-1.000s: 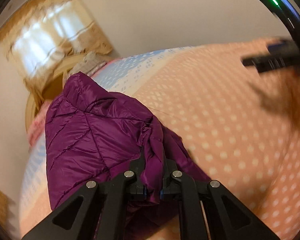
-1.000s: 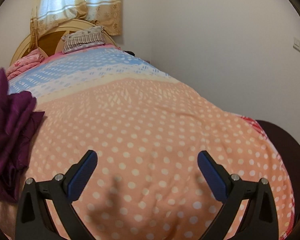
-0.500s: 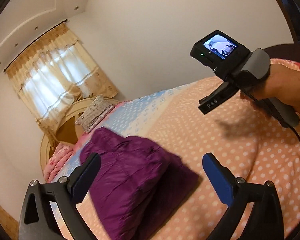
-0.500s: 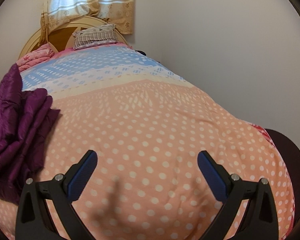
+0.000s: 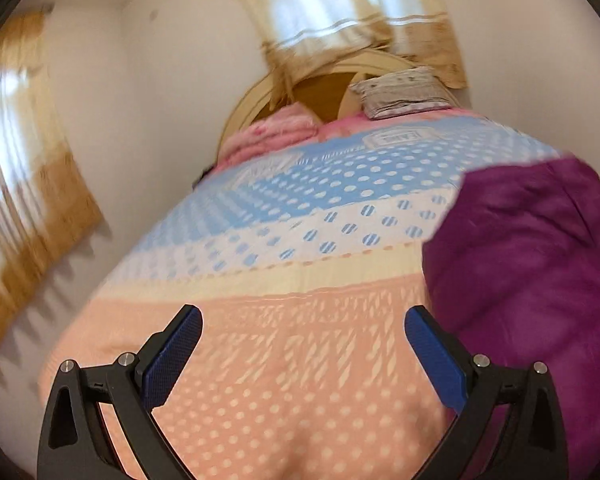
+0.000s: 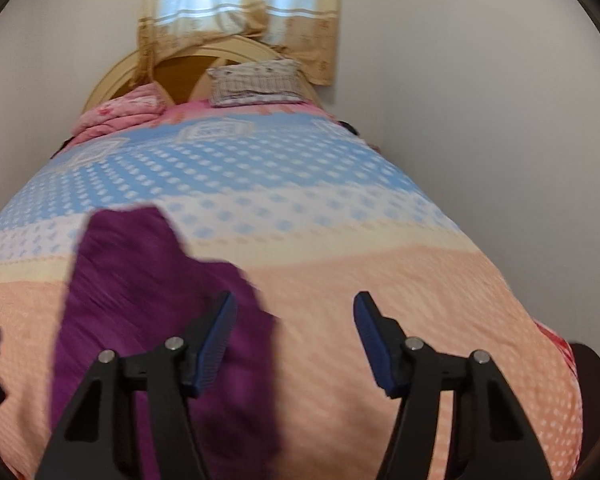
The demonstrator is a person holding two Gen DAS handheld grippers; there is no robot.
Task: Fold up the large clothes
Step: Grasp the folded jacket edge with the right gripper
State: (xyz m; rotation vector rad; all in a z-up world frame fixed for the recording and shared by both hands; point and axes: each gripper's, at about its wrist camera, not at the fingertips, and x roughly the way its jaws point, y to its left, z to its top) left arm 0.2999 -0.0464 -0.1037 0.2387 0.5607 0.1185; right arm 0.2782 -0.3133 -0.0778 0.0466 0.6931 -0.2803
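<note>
Right gripper [image 6: 294,338]: jaws closing, nothing between the pads [image 6: 214,344], only bedspread [image 6: 420,280] shows in the gap. Left gripper [image 5: 302,354]: spread wide, empty, also over bare bedspread. Neither touches the jacket.

Purple jacket [image 6: 140,300]: lies in a bundled heap on the peach part of the bedspread, far edge reaching the pale dotted band. In the right wrist view it sits left of centre, behind the left jaw; in the left wrist view it fills the right side, just beside the right jaw. So it sits between the 2 grippers.

Handling, my read: puffy padded shell, light, soft, no stiffness, probably slick fabric. It will slump and spring back when let go. A pinch on 1 loose layer likely slips; better to take a hem, cuff or seamed edge, 1 gripper per corner, and lift both together to keep it flat. Exact edges are too blurred to pick out.

Pose: both grippers angle down at the bed from above, pointing toward the headboard [image 6: 148,64] and pillow [image 6: 256,82] at the far end. Both views are motion-blurred.
</note>
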